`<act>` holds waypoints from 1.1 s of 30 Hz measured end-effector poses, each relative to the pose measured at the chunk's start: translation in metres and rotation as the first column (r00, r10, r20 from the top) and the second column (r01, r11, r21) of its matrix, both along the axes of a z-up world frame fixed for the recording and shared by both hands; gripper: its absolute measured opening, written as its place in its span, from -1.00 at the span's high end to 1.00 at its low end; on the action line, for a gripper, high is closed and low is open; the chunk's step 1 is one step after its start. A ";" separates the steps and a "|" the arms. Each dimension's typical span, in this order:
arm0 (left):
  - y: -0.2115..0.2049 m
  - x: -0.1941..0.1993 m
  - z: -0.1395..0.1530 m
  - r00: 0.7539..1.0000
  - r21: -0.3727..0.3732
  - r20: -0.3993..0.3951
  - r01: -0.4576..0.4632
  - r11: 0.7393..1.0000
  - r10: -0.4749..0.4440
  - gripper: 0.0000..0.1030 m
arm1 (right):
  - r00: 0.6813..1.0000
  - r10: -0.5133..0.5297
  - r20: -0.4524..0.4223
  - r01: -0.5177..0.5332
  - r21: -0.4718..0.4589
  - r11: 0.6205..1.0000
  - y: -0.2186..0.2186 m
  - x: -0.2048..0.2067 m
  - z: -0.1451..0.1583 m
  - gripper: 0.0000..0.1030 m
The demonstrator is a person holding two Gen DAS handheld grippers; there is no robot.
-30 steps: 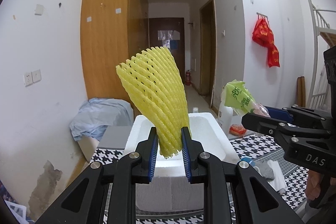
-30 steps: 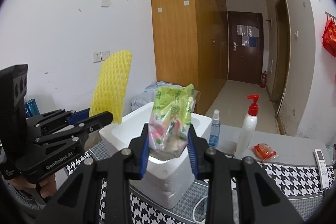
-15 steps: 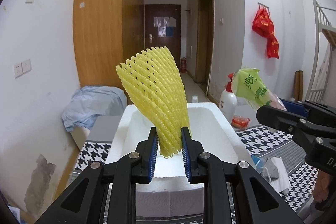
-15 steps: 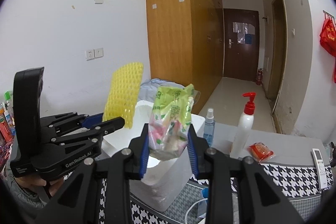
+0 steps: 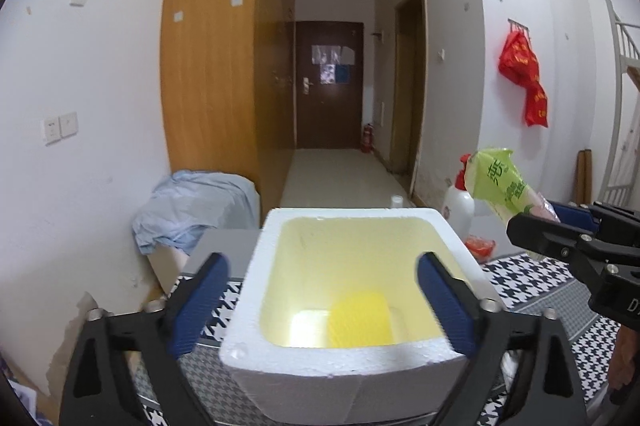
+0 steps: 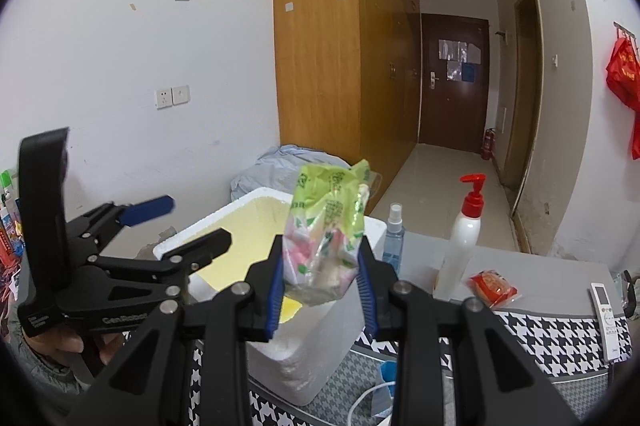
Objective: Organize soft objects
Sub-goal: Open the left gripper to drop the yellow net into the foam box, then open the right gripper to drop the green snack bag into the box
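Below the spread left tool (image 5: 320, 300), yellow foam net (image 5: 362, 318) lies inside box (image 5: 344, 370).

Colour rundown: the foam box (image 5: 344, 374) is white outside, but its inside glows pale yellow, with a bright yellow foam net (image 5: 362, 318) lying at the bottom. Both grippers are black with blue pads (image 5: 200, 302). The right gripper (image 6: 320, 292) pinches a lime-green bag (image 6: 326, 226) with pink and white bits, maybe printing, hard to tell. The tablecloth (image 6: 560, 336) is black-and-white houndstooth. The pump bottle (image 6: 460, 238) is white with a red top.
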State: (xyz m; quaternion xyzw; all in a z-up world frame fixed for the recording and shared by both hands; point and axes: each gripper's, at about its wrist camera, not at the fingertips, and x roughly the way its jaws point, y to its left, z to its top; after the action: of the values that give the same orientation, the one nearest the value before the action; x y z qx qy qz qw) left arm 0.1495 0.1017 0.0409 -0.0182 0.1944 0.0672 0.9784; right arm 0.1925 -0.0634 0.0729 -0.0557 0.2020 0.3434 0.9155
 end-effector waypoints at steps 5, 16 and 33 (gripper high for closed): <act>0.009 -0.007 0.004 1.000 -0.016 0.017 -0.020 1.000 0.020 -0.97 | 1.000 0.016 0.004 -0.016 0.003 1.000 0.004 0.000 0.001 0.28; 0.019 -0.017 0.009 0.996 -0.007 0.032 -0.084 0.996 0.084 -0.98 | 0.998 0.058 -0.011 -0.058 -0.001 0.998 0.020 0.002 -0.002 0.28; 0.029 -0.032 0.007 0.989 -0.005 0.046 -0.137 0.991 0.137 -0.98 | 0.994 0.095 -0.049 -0.096 -0.033 0.995 0.044 0.014 -0.013 -0.15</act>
State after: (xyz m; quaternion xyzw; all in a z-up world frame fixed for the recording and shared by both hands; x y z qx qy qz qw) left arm 0.1176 0.1309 0.0484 -0.0339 0.1702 0.1338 0.9757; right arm 0.2061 -0.0197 0.0604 -0.0732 0.2267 0.3844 0.8919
